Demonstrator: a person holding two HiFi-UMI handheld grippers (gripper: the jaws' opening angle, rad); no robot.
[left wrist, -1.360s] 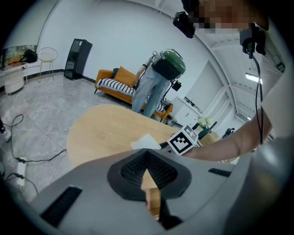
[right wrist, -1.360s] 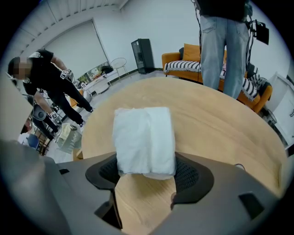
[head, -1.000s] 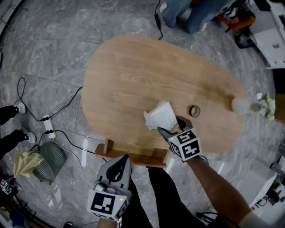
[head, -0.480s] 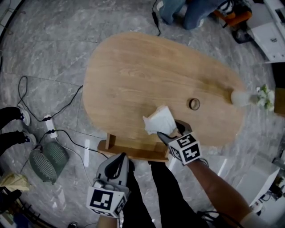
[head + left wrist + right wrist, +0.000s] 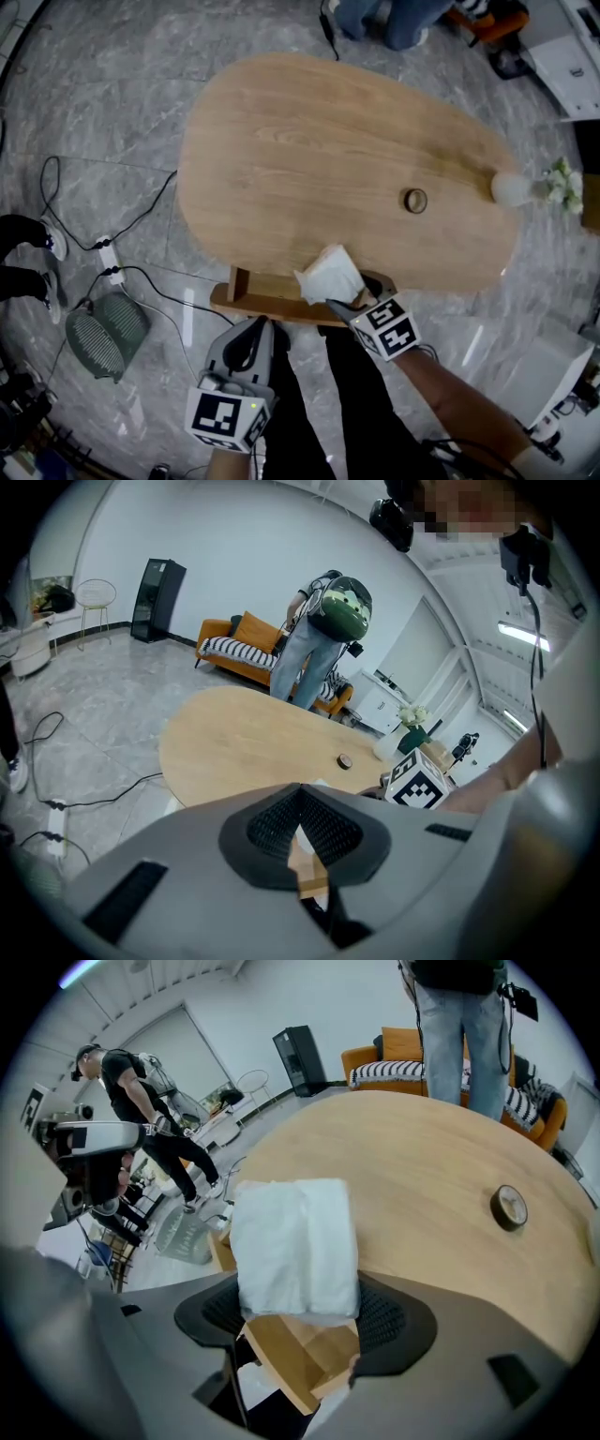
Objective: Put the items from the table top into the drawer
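Note:
A folded white cloth is held in my right gripper, which is shut on its lower edge. It hangs over the near edge of the oval wooden table, just above the open wooden drawer. A small round ring-like item lies on the table top to the right. My left gripper hovers below the drawer's front, fingers together, holding nothing. Through its jaws the drawer shows.
A pale vase with white flowers stands at the table's right end. Cables and a power strip lie on the floor at left, beside a green mesh object. A person stands at the table's far side.
My right gripper has carried the white cloth from over the table top toward me, to above the open drawer. The left gripper has shifted only slightly.

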